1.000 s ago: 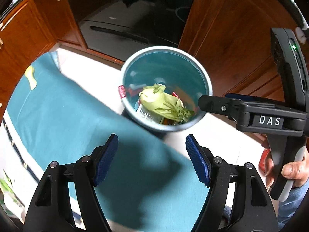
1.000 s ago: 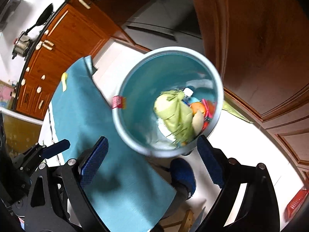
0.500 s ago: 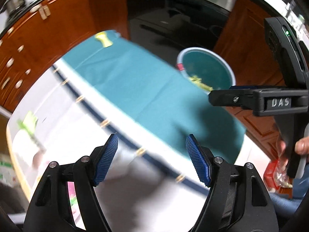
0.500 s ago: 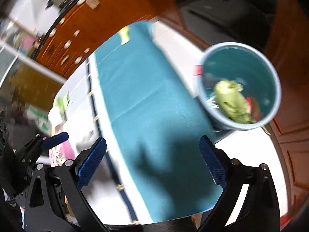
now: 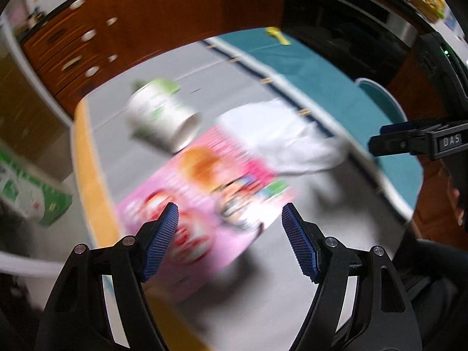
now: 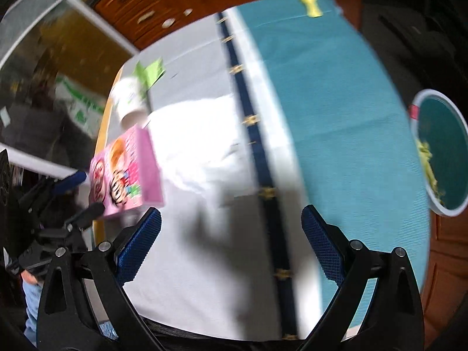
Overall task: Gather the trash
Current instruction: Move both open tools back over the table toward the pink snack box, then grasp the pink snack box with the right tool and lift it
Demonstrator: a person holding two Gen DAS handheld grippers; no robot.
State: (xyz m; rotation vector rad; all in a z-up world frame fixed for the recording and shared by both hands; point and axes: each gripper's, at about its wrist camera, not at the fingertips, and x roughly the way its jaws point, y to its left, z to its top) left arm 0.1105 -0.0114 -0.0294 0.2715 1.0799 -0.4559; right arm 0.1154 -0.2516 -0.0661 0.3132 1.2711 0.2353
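Note:
A pink snack box (image 5: 199,199) lies flat on the grey table, just ahead of my left gripper (image 5: 230,242), which hangs open above it with nothing between its blue pads. Beyond the box a white and green cup (image 5: 163,117) lies on its side, and a crumpled white paper (image 5: 286,137) rests to the right. My right gripper (image 6: 231,242) is open too, over the white cloth, with the pink box (image 6: 125,172) off to its left. The teal bin (image 6: 441,152) holding green scraps stands on the floor at the far right. Everything is motion-blurred.
A teal cloth (image 6: 336,117) covers the table's right side, with a small yellow item (image 6: 311,5) at its far end. Wooden drawers (image 5: 87,44) run behind the table. A green and white carton (image 5: 29,196) sits below the table's left edge.
Both views have swung from over the bin across the teal cloth to the grey table. The pink box, cup and white paper have come into view. Both grippers stayed open.

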